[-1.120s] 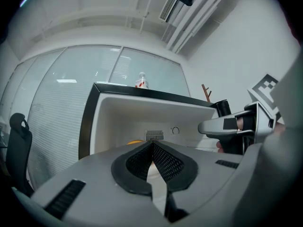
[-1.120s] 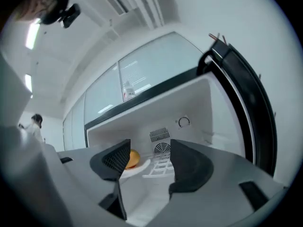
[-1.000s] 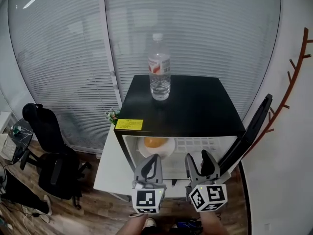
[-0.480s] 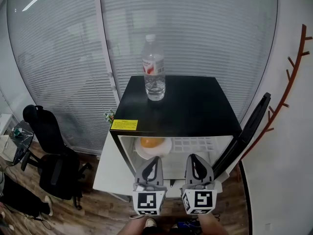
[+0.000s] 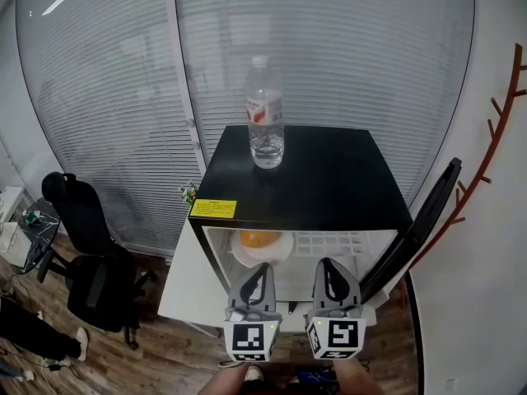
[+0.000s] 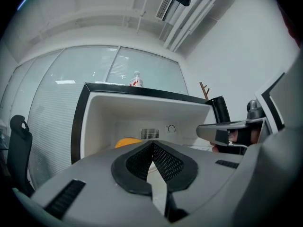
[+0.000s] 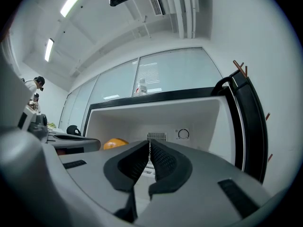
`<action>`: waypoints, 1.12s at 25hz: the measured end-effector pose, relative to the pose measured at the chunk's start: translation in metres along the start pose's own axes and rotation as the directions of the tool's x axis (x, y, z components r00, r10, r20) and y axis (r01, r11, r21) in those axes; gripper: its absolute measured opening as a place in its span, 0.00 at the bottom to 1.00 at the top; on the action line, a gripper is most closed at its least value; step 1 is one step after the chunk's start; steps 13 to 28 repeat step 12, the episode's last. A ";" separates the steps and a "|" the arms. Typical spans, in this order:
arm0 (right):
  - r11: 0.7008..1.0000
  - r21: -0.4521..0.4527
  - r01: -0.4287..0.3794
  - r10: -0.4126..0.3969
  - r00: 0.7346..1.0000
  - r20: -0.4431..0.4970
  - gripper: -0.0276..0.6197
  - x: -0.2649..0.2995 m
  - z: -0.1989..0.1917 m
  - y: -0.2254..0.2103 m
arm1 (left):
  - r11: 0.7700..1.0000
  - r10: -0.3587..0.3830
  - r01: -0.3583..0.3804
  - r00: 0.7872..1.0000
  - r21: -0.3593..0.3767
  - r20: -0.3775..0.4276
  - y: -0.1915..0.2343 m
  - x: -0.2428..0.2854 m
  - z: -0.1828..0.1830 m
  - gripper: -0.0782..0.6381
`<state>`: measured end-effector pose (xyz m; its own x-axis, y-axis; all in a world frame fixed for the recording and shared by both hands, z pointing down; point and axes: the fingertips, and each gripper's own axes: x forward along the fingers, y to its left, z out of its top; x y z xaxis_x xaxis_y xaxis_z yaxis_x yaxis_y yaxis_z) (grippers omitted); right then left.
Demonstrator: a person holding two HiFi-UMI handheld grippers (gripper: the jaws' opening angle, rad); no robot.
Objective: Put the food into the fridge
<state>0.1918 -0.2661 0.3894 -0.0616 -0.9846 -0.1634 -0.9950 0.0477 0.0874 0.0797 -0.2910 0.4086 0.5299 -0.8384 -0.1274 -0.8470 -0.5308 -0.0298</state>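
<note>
Nearest to us, both tools sit side by side just in front of the fridge (image 5: 321, 179), right at its open mouth. The left tool (image 5: 260, 267) is pressed together, tips meeting, nothing between them, and the left gripper view confirms it. The right tool (image 5: 328, 263), beside it toward the fridge's door side, is also squeezed fully together and carrying nothing; the right gripper view shows its pads meeting with only the fridge's white interior beyond them.

Into the fridge now: the orange food (image 5: 259, 239) is inside, lying on a white plate (image 5: 278, 253) on the wire shelf, over toward the fridge's left wall. Neither tool touches it. At the back wall there's a small vent and a round dial (image 7: 183, 134).

The fridge door (image 5: 420, 220) hangs wide open off the fridge's right side. On the fridge's front left corner, a yellow label (image 5: 213, 209). Up on the fridge's black top, toward the rear, a clear water bottle (image 5: 266, 126) stands upright.

Left of the fridge, a black office chair (image 5: 82, 262) on the wooden floor. Behind the fridge, pale window blinds (image 5: 346, 48); off its right side, a reddish coat rack (image 5: 494, 122) against the wall.
</note>
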 end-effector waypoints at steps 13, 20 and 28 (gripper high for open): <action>1.000 -0.003 0.007 -0.007 1.000 -0.005 0.09 0.005 0.000 -0.001 | 1.000 0.006 -0.006 1.000 0.019 -0.005 0.004 0.003 -0.001 0.15; 1.000 -0.003 0.007 -0.007 1.000 -0.005 0.09 0.005 0.000 -0.001 | 1.000 0.006 -0.006 1.000 0.019 -0.005 0.004 0.003 -0.001 0.15; 1.000 -0.003 0.007 -0.007 1.000 -0.005 0.09 0.005 0.000 -0.001 | 1.000 0.006 -0.006 1.000 0.019 -0.005 0.004 0.003 -0.001 0.15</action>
